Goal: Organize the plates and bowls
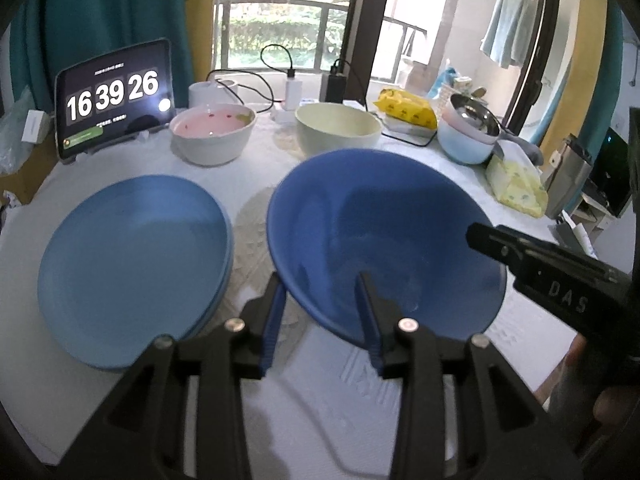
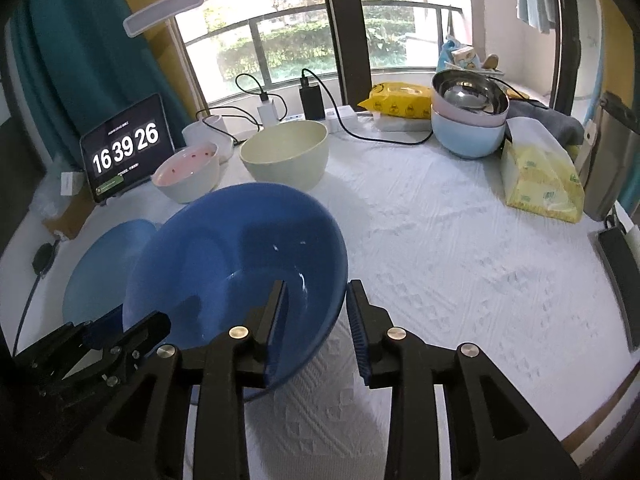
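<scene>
Both grippers angled down toward table (image 2: 460, 240). Left gripper (image 1: 322, 296) straddles near rim of dark blue bowl (image 1: 384, 232), jaws parted, pads not pressing. Right gripper (image 2: 316, 304) straddles bowl's right rim, likewise released. Bowl on white cloth, just beside stack of light blue plates (image 1: 132, 264), tilted slightly.

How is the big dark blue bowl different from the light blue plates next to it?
The dark blue bowl is deep with steep sides; the light blue plates are shallow and nearly flat. The bowl is single and tilted, its rim between each tool's fingers; the plates lie stacked flat, untouched. The bowl's blue is darker. Both are round and empty.
</scene>
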A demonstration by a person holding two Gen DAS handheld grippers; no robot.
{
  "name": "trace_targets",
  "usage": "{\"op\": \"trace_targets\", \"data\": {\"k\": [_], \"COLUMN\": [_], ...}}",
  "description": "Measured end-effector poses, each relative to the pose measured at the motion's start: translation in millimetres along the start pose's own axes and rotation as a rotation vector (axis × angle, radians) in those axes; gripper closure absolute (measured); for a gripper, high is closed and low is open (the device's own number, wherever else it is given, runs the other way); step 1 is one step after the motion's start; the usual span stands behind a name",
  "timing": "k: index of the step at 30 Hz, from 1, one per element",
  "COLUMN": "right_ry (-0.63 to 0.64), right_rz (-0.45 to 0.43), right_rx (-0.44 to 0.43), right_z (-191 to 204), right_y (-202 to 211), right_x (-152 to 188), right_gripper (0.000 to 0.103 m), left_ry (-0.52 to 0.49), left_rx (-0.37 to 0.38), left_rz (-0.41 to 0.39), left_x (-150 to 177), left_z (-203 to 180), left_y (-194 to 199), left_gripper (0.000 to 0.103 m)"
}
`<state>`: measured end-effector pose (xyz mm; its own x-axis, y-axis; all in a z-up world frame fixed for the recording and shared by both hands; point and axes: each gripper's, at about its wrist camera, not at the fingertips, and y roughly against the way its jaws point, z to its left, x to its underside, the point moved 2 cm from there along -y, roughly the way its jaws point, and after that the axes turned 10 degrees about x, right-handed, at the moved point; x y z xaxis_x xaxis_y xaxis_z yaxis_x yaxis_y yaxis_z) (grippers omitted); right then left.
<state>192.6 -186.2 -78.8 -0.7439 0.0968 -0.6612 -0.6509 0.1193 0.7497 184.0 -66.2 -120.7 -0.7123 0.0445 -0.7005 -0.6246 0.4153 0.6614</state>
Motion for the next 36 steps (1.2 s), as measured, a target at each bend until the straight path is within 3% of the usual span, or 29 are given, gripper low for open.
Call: {"op": "trace_targets", "data": {"k": [17,36], "right_ry": [0.028,0.152], "right_rz": [-0.062,-0.11], "right_rx": [0.01,-0.065], "right_z": [13,99], "right_y": [17,24], "right_x": [-22,-65], "right_gripper": [0.07,0.07], "left_ry": [0.04,0.05], "left_rx": [-0.034,-0.1], "left_rz": [-0.112,-0.192], "left_x": [-21,-62], "left_z": [32,97], "left_y": [45,76], "left_gripper": [0.058,0.058]}}
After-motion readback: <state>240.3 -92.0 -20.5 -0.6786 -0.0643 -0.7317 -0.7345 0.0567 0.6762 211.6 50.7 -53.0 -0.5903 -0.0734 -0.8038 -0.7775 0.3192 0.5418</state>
